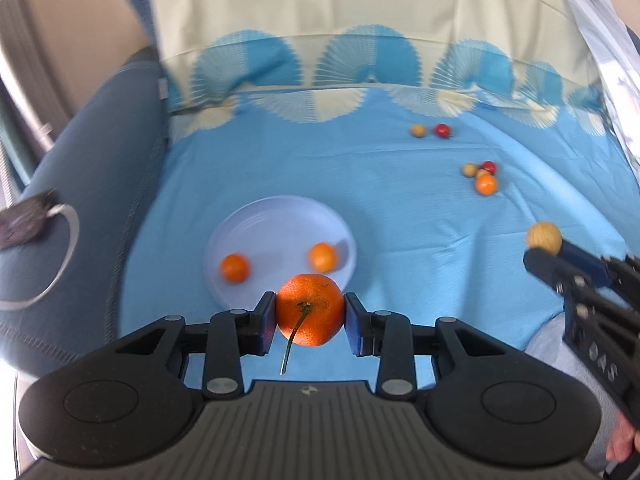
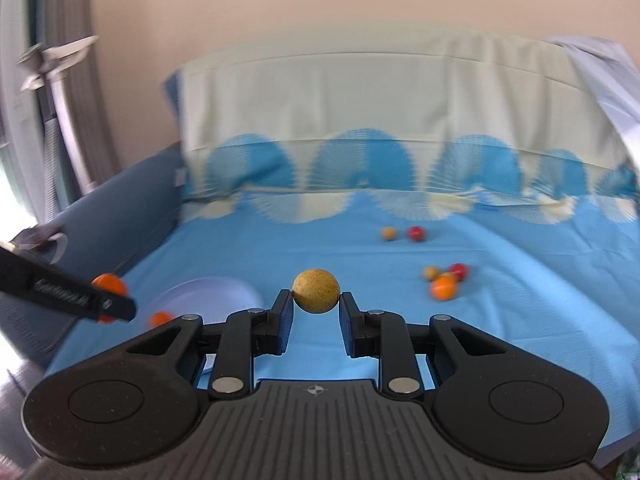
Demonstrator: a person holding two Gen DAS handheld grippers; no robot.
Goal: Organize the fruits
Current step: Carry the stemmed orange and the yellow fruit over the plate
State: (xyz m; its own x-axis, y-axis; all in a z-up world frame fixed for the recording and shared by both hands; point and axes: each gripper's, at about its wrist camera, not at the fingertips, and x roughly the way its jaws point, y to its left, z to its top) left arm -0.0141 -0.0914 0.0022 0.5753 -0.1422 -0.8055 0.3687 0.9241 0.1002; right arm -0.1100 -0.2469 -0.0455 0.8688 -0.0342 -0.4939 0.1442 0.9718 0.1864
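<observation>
My left gripper [image 1: 310,316] is shut on an orange mandarin [image 1: 310,310] with a long stem, held above the near rim of a pale lilac plate [image 1: 280,220]. Two small oranges [image 1: 235,267] [image 1: 322,256] lie on that plate. My right gripper [image 2: 316,304] is shut on a speckled tan round fruit [image 2: 316,290], lifted over the blue cloth; the left wrist view shows the same tan fruit [image 1: 544,237] at the far right. The left gripper with its mandarin [image 2: 109,285] shows at the left of the right wrist view, over the plate [image 2: 216,292].
Loose fruits lie on the blue cloth [image 1: 400,216]: a tan and a red one [image 1: 431,131] at the back, and a cluster of tan, red and orange ones [image 1: 482,176] to the right. A dark blue sofa arm [image 1: 100,160] borders the left. A person's hand [image 1: 622,444] shows at the lower right.
</observation>
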